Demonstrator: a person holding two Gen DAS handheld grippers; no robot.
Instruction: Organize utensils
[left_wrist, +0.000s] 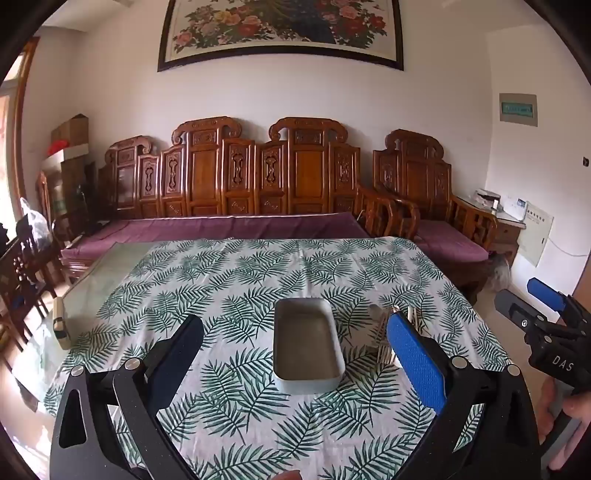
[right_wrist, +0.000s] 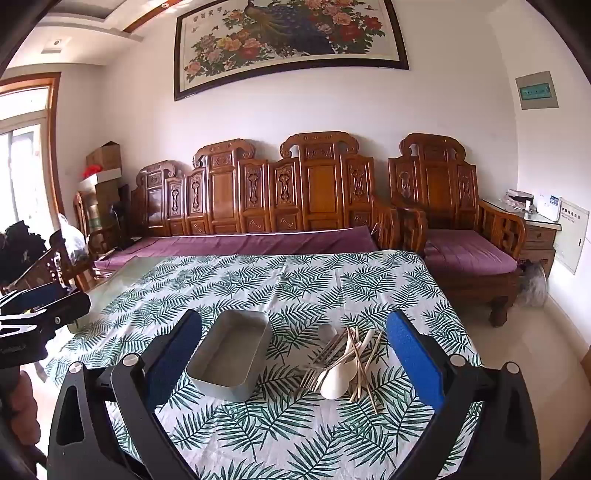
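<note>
An empty grey metal box (left_wrist: 307, 343) (right_wrist: 231, 359) sits on the leaf-print tablecloth (left_wrist: 240, 280) (right_wrist: 295, 280). Right of it lies a loose pile of utensils (right_wrist: 341, 363): metal forks (right_wrist: 317, 363), a white spoon (right_wrist: 338, 380) and pale wooden chopsticks (right_wrist: 369, 363). In the left wrist view the utensils (left_wrist: 384, 334) are partly hidden behind my blue finger pad. My left gripper (left_wrist: 295, 365) hovers open in front of the box, nothing between its fingers. My right gripper (right_wrist: 295, 365) is open too, short of the box and pile. Each gripper also shows at the other view's edge: right gripper (left_wrist: 546, 317), left gripper (right_wrist: 37, 310).
A carved wooden sofa (right_wrist: 258, 206) with purple cushions stands behind the table, with a matching armchair (right_wrist: 458, 229) at right. A small white object (left_wrist: 61, 325) lies on the glass table edge at left. Chairs (left_wrist: 26, 266) crowd the left side.
</note>
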